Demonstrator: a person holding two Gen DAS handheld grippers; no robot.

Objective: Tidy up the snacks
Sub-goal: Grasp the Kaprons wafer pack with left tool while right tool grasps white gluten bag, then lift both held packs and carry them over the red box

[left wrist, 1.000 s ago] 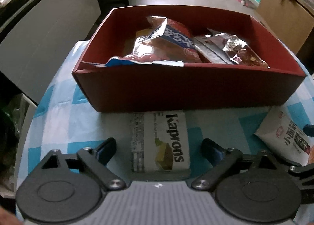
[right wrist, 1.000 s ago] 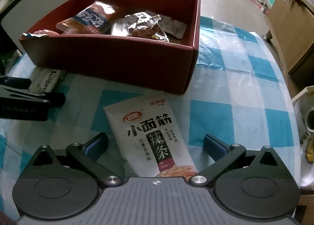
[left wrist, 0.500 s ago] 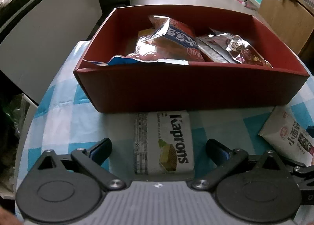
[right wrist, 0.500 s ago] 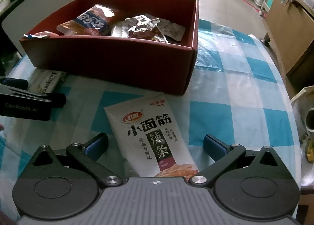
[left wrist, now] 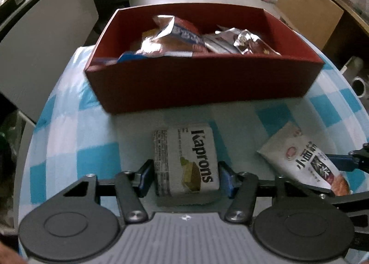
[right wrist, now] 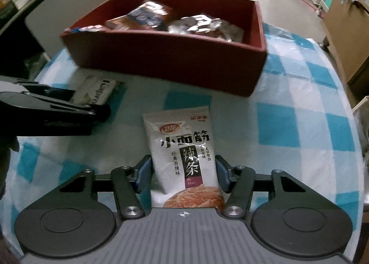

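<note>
L tool (left wrist: 186, 177): jaws closing, blue pads touching both sides of the Kaprons pack (left wrist: 186, 160), so it's clamped on the pack. Pack sits just in front of the red box (left wrist: 200, 84), label up, long side pointing at the box; whether it's lifted off the tabletop (left wrist: 69, 148) can't be told.

R tool (right wrist: 183, 175): jaws closing too, pads pressed against the edges of the white pouch (right wrist: 184, 148), clamped on its lower half. Pouch has red logo, black Chinese print, photo of orange strips at the bottom. It points toward the box, near its front wall, not touching.

Box stands at the far side of the tabletop, on a blue/white check cloth. Inside: several snack bags, incl. a blue/orange bag (left wrist: 175, 38) at centre and a foil bag (left wrist: 244, 42) to its right, heaped, tops roughly at rim level.

From R cam, the L tool shows at left edge w/ the Kaprons pack ahead of it. From L cam, the pouch shows at right w/ one R finger (left wrist: 341, 162) beside it. The 2 packs lie apart, side by side.
</note>
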